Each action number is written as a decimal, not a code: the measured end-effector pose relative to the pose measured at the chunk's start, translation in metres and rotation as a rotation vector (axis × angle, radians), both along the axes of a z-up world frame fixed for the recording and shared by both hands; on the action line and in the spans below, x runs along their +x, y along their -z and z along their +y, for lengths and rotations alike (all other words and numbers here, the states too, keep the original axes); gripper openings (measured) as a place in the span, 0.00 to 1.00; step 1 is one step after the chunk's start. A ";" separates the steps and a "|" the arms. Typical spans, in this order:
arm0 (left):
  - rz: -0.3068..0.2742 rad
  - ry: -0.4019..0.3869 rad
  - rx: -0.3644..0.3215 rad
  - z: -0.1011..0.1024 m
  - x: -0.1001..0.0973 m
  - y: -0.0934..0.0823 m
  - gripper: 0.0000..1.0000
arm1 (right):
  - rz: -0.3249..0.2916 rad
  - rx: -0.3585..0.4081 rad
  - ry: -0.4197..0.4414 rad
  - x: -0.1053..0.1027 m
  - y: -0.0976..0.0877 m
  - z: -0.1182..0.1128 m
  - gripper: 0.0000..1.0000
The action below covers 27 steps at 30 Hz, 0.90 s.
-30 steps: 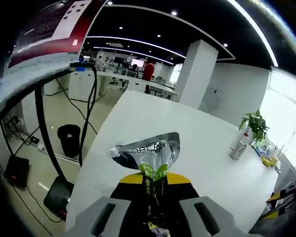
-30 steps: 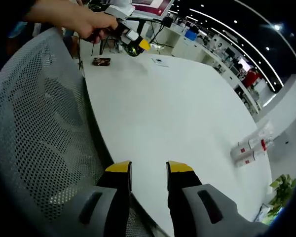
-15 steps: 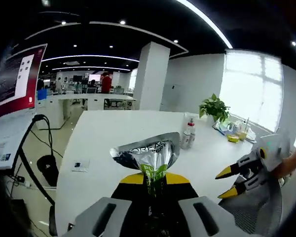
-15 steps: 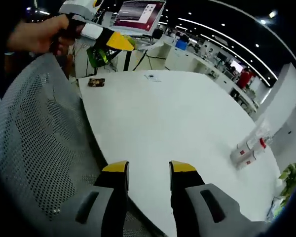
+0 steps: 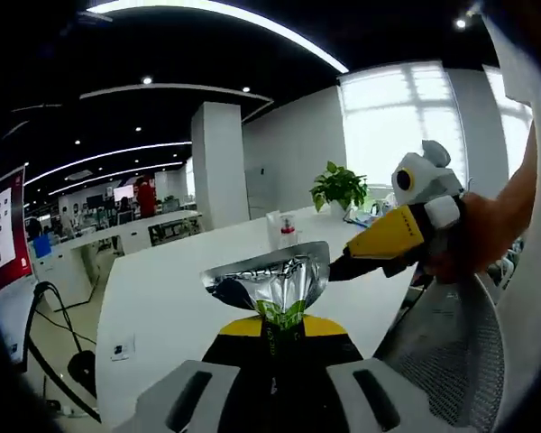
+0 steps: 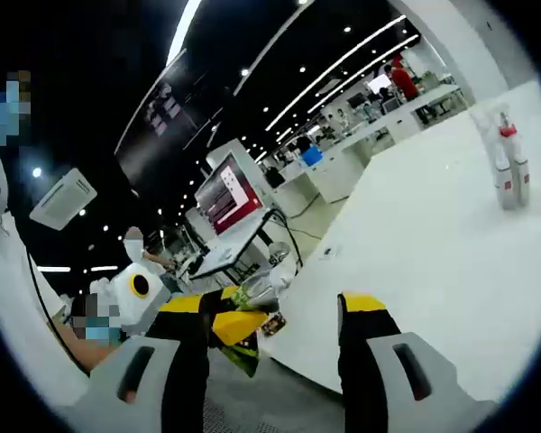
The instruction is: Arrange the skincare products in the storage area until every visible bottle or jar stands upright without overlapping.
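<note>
White table in an open-plan office

Left gripper (image 5: 272, 327) clamps a silver sachet (image 5: 270, 281) above the white table (image 5: 176, 298); right gripper (image 6: 272, 320) hangs with jaws apart, holding nothing. Far across the table stand bottles (image 6: 508, 161), then a potted plant (image 5: 339, 188), pillar (image 5: 218, 162) and bright windows (image 5: 392, 117)

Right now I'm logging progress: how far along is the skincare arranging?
Done: two white bottles with red caps stand upright on the white table. In hand: the left tongs are shut on a silver foil sachet, held in the air. Left: placing that sachet; the right tongs are open.
</note>
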<state>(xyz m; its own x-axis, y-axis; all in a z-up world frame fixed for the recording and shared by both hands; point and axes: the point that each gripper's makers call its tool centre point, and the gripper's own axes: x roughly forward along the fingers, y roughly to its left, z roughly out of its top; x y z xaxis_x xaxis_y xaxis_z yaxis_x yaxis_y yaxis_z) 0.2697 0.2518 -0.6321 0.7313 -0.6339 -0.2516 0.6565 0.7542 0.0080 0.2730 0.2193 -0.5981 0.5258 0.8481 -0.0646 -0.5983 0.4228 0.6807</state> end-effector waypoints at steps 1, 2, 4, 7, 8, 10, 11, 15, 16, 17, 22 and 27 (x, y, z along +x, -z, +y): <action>0.008 -0.001 -0.012 0.002 0.001 0.001 0.11 | 0.027 0.038 -0.020 -0.002 -0.002 0.005 0.47; 0.017 -0.004 -0.012 0.003 0.001 0.002 0.11 | 0.043 0.034 -0.026 -0.001 0.001 0.007 0.45; 0.057 0.013 -0.014 0.002 0.000 0.010 0.11 | 0.070 0.053 -0.027 0.001 0.004 0.012 0.42; 0.082 0.040 -0.035 -0.003 -0.002 0.010 0.12 | 0.149 0.068 -0.031 0.000 0.016 0.020 0.43; 0.088 0.050 -0.038 -0.003 -0.004 0.011 0.12 | 0.158 0.084 -0.032 0.001 0.017 0.022 0.41; 0.101 0.048 -0.044 -0.001 -0.004 0.011 0.12 | 0.181 0.102 -0.037 0.001 0.019 0.026 0.33; 0.104 0.046 -0.047 -0.001 -0.004 0.011 0.12 | 0.181 0.107 -0.037 0.001 0.019 0.026 0.29; 0.104 0.039 -0.070 -0.001 -0.003 0.009 0.12 | 0.199 0.106 -0.006 0.008 0.023 0.023 0.15; 0.098 0.040 -0.059 -0.003 -0.003 0.009 0.12 | 0.206 0.089 -0.001 0.010 0.028 0.022 0.14; 0.104 0.038 -0.046 -0.002 -0.003 0.012 0.12 | 0.246 0.103 -0.014 0.009 0.029 0.024 0.13; 0.091 0.045 -0.029 -0.006 -0.004 0.012 0.15 | 0.234 0.090 -0.018 0.009 0.027 0.019 0.10; 0.071 0.039 0.003 -0.009 -0.003 0.013 0.22 | 0.175 0.011 -0.050 0.008 0.026 0.016 0.07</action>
<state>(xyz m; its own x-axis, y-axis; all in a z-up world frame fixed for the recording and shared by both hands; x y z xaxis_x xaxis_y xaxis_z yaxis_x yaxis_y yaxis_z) 0.2670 0.2425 -0.6447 0.6863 -0.6608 -0.3038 0.6845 0.7280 -0.0372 0.2814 0.2352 -0.6238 0.4643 0.8743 -0.1418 -0.4906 0.3871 0.7807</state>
